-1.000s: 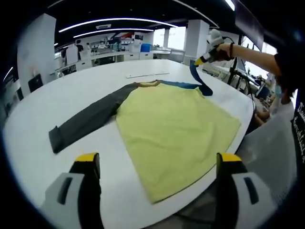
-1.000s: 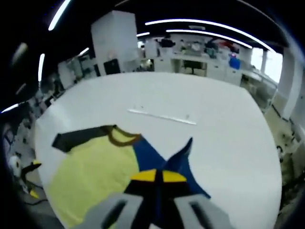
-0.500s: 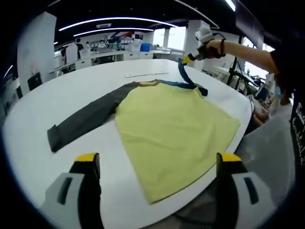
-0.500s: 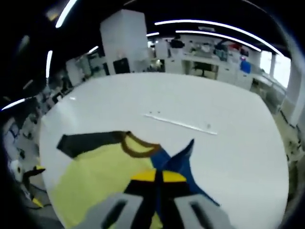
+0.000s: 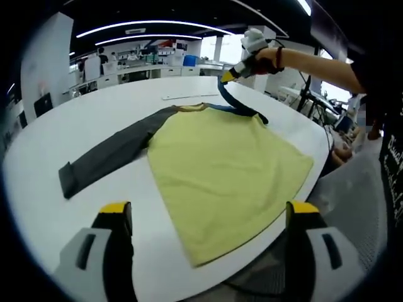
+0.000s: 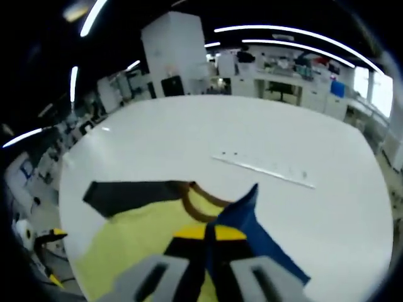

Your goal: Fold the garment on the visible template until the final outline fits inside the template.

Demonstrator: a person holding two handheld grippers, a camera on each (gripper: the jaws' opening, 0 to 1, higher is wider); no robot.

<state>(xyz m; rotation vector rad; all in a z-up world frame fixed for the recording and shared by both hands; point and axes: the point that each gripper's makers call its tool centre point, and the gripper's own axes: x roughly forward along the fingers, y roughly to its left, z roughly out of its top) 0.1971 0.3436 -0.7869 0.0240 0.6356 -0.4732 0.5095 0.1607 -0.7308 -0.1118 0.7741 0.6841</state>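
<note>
A: Why does the bench point(image 5: 56, 135) carry just the shirt point(image 5: 220, 170)?

B: It gives a broad white surface for folding. The shirt lies flat mid-bench, yellow body spread toward 5 o'clock in the left gripper view, so each part can be turned over it. I judge the fold is only beginning.

A: And the grey sleeve point(image 5: 107, 157)?

B: Stretched out toward 9 o'clock, flat, untouched. It likely waits its turn.

A: The blue sleeve point(image 6: 252, 217)?

B: Lifted off the bench. The right tongs point(image 6: 206, 234) are pressed together on it, yellow tips meeting over the cloth, probably to carry it across the yellow body. In the left gripper view you see those tongs point(image 5: 228, 75) at 1 o'clock, in a person's hand.

A: The left tongs point(image 5: 208, 211)?

B: Spread wide, holding nothing, hovering near the hem at 6 o'clock.

A: That pale strip point(image 6: 264, 167) beyond the collar?

B: Perhaps a template mark; I cannot tell.

A: Any writing?

B: None legible on shirt or bench.
</note>
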